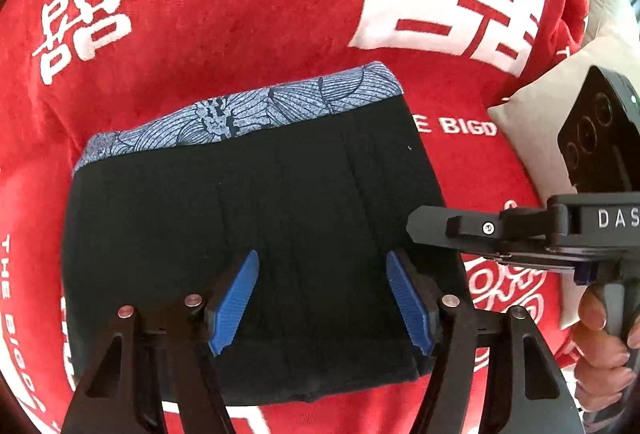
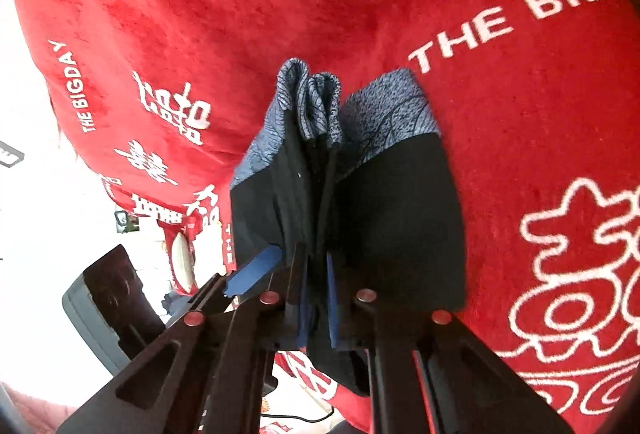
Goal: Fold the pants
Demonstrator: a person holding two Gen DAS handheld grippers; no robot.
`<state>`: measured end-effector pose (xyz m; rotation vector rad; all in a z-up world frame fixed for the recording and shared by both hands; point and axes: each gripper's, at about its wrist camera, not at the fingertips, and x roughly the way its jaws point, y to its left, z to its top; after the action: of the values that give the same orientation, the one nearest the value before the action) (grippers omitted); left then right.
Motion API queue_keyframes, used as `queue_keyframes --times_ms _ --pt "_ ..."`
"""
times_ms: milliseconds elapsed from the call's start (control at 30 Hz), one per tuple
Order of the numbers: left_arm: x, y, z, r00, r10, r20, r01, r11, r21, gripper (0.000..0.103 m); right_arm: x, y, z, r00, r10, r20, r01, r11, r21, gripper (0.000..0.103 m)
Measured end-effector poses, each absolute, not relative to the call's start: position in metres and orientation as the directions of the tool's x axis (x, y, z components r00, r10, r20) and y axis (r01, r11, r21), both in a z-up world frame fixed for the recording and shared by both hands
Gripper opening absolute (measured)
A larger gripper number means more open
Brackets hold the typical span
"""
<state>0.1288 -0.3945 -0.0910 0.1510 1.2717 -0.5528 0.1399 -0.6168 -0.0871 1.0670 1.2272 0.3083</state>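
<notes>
The pants (image 1: pixel 256 234) are black with a blue leaf-patterned band, folded into a compact stack on the red blanket (image 1: pixel 240 6). My left gripper (image 1: pixel 322 298) is open, its blue pads hovering over the near part of the stack. My right gripper (image 2: pixel 318 298) is shut on the folded edge of the pants (image 2: pixel 360 202), whose layers fan out ahead of it. The right gripper also shows in the left wrist view (image 1: pixel 424 226) at the stack's right edge.
The red blanket (image 2: pixel 520 94) with white characters and "THE BIGDAY" lettering covers the surface. A beige cushion (image 1: pixel 532 130) lies to the right. A person's hand (image 1: pixel 604 330) holds the right gripper's handle. A dark object (image 2: pixel 104 298) and clutter sit past the blanket's left edge.
</notes>
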Motion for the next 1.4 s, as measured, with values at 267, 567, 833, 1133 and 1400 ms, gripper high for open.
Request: queue_keyframes --times_ms 267,567,833,1133,1400 --pt "0.131 -0.409 -0.116 0.160 -0.257 -0.953 0.476 0.866 -0.154 0.068 0.146 -0.621 -0.095 0.323 0.638 -0.699 0.306 0.628 0.715 0.009" --pt "0.130 -0.414 -0.116 0.145 -0.261 -0.954 0.473 0.866 -0.164 0.083 0.138 -0.620 -0.105 0.308 0.545 -0.780 0.364 0.690 0.626 0.026" --pt "0.135 -0.377 -0.109 0.139 -0.202 -0.969 0.432 0.893 -0.124 0.083 0.145 -0.599 -0.093 0.239 0.378 -0.894 0.348 0.826 0.442 0.051" --pt "0.146 -0.323 -0.101 0.153 -0.155 -0.976 0.375 0.923 -0.088 0.083 0.139 -0.580 -0.087 0.208 0.239 -0.949 0.364 0.881 0.301 0.068" --pt "0.151 -0.294 -0.098 0.156 -0.150 -0.976 0.348 0.933 -0.088 0.083 0.134 -0.561 -0.082 0.171 0.168 -0.971 0.391 0.893 0.223 0.080"
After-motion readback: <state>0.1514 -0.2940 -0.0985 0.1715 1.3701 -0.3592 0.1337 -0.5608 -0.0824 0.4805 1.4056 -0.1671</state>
